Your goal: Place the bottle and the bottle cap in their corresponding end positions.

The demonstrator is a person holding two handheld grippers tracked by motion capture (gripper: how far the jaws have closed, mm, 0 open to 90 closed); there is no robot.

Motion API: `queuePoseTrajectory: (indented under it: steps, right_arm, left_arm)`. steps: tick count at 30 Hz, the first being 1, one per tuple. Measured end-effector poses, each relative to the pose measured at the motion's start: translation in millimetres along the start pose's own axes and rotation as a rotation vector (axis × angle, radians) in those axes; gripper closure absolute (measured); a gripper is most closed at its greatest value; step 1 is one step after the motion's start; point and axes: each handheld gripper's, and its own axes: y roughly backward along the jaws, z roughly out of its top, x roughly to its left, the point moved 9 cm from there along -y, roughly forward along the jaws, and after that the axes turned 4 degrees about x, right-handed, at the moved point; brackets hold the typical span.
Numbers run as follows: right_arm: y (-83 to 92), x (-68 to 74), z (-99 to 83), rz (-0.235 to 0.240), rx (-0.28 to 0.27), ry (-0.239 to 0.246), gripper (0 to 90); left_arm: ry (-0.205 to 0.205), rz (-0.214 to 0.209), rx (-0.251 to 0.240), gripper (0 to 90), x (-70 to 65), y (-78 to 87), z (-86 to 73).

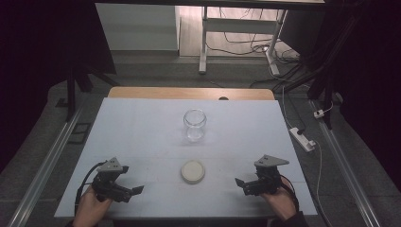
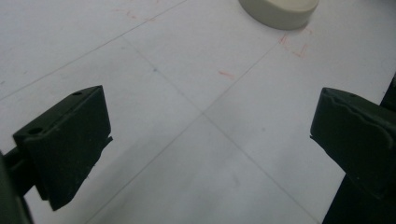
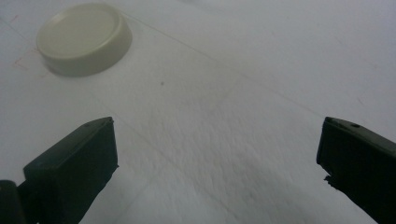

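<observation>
The room is dim and dark at the edges; the white-covered table glows palely. Close views are soft, with blurred black tongs casting faint shadows.

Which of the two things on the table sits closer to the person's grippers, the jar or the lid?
The cream round lid. It lies flat between the left gripper and right gripper, while the clear glass jar stands upright farther back.

The left gripper has its two black jaws spread wide apart with nothing between them, above a white table surface marked with thin crossing lines and faint red marks. A cream round lid lies flat at the top edge, well apart from the jaws.
</observation>
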Motion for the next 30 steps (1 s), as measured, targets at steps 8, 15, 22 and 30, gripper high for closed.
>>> queuePoseTrajectory:
  steps: [8,15,22,30]
  right_arm:
    - [19.7,-8.6,-23.6,-0.025,0.002,-0.056,0.0]
    - [33.5,-10.7,-38.4,-0.043,0.005,-0.091,0.0]
    - [44.1,-10.6,-44.5,-0.057,-0.004,-0.118,0.0]
    - [52.8,-11.0,-51.6,-0.065,0.0,-0.143,0.0]
  left_arm:
    - [0.047,0.038,-0.018,0.0,7.8,16.3,-18.6]
    - [0.086,0.061,-0.028,0.0,12.3,28.1,-34.4]
    - [0.11,0.08,-0.027,0.0,13.9,35.8,-47.2]
    - [0.125,0.105,-0.017,0.0,15.2,40.3,-53.8]
